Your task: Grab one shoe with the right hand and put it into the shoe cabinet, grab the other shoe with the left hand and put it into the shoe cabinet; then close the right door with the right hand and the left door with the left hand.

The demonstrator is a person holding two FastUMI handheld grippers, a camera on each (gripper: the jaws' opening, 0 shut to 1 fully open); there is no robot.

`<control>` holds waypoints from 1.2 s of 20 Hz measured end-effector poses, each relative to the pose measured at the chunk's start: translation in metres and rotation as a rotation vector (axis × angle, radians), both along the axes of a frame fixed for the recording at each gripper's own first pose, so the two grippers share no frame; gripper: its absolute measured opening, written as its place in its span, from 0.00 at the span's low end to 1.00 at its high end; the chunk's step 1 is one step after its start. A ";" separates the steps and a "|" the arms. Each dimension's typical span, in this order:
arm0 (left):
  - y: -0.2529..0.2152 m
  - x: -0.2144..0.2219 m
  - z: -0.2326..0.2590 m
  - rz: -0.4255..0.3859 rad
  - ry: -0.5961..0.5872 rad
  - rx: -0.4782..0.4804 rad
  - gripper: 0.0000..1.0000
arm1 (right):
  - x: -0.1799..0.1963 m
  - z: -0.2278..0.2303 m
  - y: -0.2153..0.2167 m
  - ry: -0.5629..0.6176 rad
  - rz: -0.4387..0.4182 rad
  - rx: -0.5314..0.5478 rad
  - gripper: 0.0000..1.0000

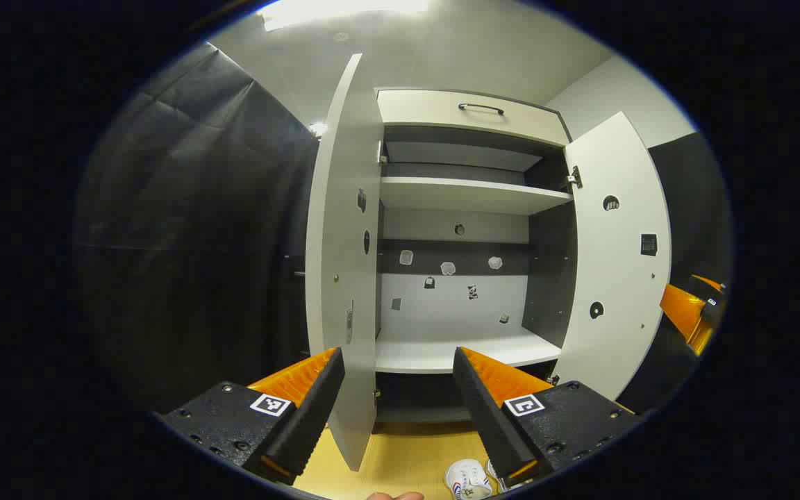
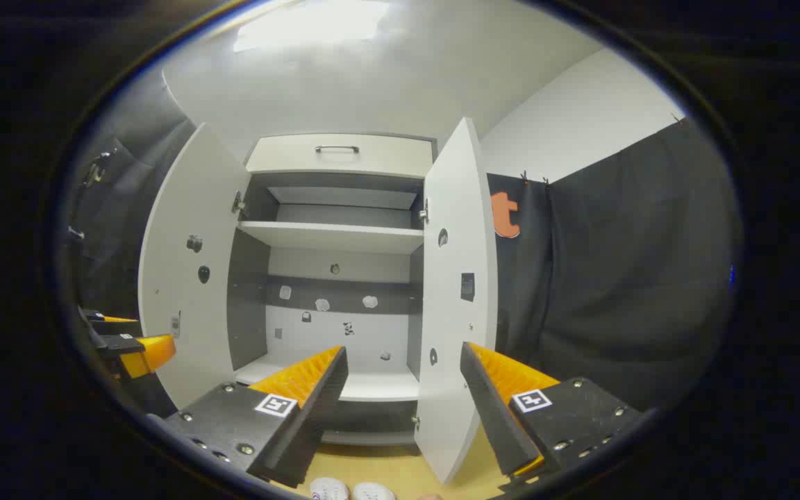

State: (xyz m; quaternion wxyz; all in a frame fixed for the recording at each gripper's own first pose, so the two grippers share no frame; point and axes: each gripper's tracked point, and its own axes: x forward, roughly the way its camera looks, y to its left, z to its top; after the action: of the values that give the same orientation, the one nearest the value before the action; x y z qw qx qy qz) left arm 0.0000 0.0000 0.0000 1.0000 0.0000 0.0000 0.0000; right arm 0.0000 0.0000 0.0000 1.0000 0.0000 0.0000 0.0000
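Both tools, right (image 2: 403,410) and left (image 1: 398,410), hang spread and empty before the open shoe cabinet (image 2: 334,236). Two white shoes (image 2: 351,490) lie on the floor below them, toes toward the cabinet; I'd say the right tool drops first.

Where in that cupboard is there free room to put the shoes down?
The lower shelf lies bare from the left door across to the right door; the upper shelf is bare too. Crowding is on the floor, where the shoes sit under the left claw.

Shoes (image 1: 468,479) on floor (image 1: 400,455) before cabinet (image 1: 466,354)
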 end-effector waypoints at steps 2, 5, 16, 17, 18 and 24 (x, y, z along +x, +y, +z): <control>-0.001 -0.001 0.003 -0.003 -0.007 -0.004 0.96 | -0.001 0.002 -0.001 -0.004 -0.002 -0.001 0.93; -0.001 -0.001 0.007 -0.002 -0.018 -0.001 0.96 | -0.001 0.002 -0.002 -0.005 -0.003 0.001 0.97; 0.007 -0.004 0.010 0.022 -0.026 0.006 0.96 | -0.001 -0.011 0.001 0.032 0.003 -0.008 1.00; 0.007 -0.003 0.009 0.023 -0.027 0.007 0.96 | -0.001 -0.012 0.002 0.037 0.005 -0.008 1.00; 0.007 -0.003 0.010 0.023 -0.027 0.007 0.96 | -0.001 -0.014 0.002 0.040 0.007 -0.009 1.00; 0.011 -0.005 0.009 0.035 -0.027 0.001 0.96 | 0.004 -0.099 0.019 0.235 0.076 -0.041 0.84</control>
State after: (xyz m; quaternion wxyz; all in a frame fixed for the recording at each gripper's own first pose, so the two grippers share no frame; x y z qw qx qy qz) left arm -0.0051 0.0108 0.0088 0.9998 0.0004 -0.0137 0.0174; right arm 0.0037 0.0191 -0.0993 0.9922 -0.0203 0.1173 0.0378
